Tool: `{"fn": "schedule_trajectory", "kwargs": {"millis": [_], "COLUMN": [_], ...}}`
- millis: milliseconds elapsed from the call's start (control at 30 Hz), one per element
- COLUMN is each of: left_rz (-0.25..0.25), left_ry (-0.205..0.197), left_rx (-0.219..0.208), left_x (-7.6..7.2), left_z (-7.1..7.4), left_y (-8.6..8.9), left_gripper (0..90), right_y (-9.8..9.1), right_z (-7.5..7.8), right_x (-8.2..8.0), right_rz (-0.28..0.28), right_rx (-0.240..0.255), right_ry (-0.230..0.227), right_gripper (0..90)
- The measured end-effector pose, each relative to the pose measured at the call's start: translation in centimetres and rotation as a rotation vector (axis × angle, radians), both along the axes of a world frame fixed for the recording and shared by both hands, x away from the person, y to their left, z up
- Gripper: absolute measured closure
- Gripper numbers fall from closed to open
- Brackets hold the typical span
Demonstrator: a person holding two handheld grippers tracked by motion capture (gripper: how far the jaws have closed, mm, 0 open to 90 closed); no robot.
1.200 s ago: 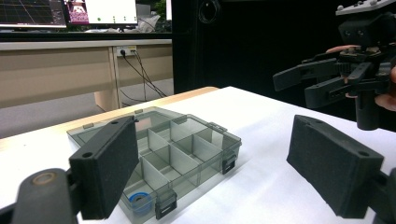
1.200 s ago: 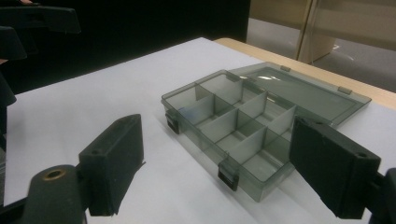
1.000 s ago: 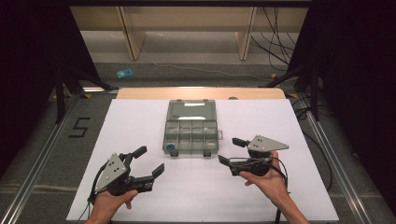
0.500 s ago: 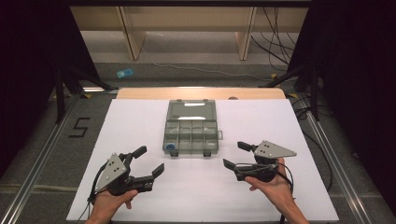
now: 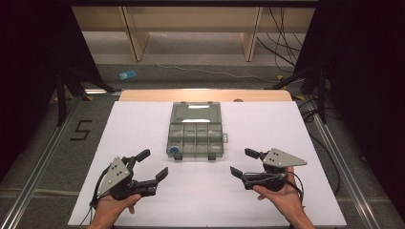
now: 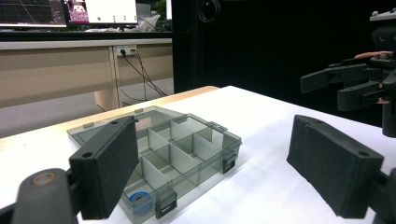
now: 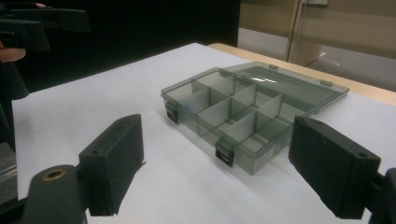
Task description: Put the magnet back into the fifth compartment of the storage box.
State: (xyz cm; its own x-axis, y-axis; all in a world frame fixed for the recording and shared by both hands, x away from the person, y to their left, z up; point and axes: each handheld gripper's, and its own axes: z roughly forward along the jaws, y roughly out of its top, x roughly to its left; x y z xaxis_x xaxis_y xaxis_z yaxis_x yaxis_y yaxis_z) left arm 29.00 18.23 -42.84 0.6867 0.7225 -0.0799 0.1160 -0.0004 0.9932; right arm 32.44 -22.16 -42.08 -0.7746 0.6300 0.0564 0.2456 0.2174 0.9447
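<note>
Broadly, the table (image 5: 143,119) carries a white sheet with one clear compartment box (image 5: 196,131) at its middle, lid folded flat back so every cell lies reachable from the near side. Flanking it, well apart from it, the left gripper (image 5: 155,165) and right gripper (image 5: 243,162) hover with jaws spread and empty, both angled toward the box, probably readying a reach. Smallest, a blue ring (image 5: 175,150) sits in the near-left cell.
</note>
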Motion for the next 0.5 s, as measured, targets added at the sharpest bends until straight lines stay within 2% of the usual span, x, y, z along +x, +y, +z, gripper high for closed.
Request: {"fn": "schedule_trajectory", "kwargs": {"millis": [100, 200, 233, 267, 333, 367, 500], "left_rz": [0.0, 0.0, 0.0, -0.001, -0.001, -0.001, -0.001], "left_ry": [-0.001, 0.0, 0.0, 0.0, -0.001, -0.001, -0.001], "left_rx": [0.0, -0.001, 0.0, 0.0, 0.0, 0.0, 0.0], "left_x": [-0.01, 0.0, 0.0, 0.0, -0.01, -0.01, -0.01], "left_z": [0.0, 0.0, -0.01, -0.01, 0.0, 0.0, 0.0], "left_y": [0.0, 0.0, 0.0, -0.01, -0.01, -0.01, -0.02], "left_gripper": [15.5, 15.6, 15.6, 15.6, 15.6, 15.6, 15.5], "right_y": [-0.03, -0.25, -0.32, -0.33, -0.44, -0.51, -0.74], "right_z": [-0.13, -0.08, -0.14, -0.19, -0.31, -0.3, -0.48], "right_x": [-0.26, -0.56, -0.52, -0.59, -0.78, -0.87, -0.98], "right_rz": [0.003, 0.0, -0.004, -0.007, -0.011, -0.005, -0.01], "right_rx": [0.002, 0.003, -0.001, 0.004, 0.006, -0.003, 0.011], "right_ry": [0.025, 0.025, 0.004, 0.003, 0.007, 0.025, 0.016], "right_gripper": [19.1, 19.1, 19.0, 19.1, 19.0, 19.0, 19.2]}}
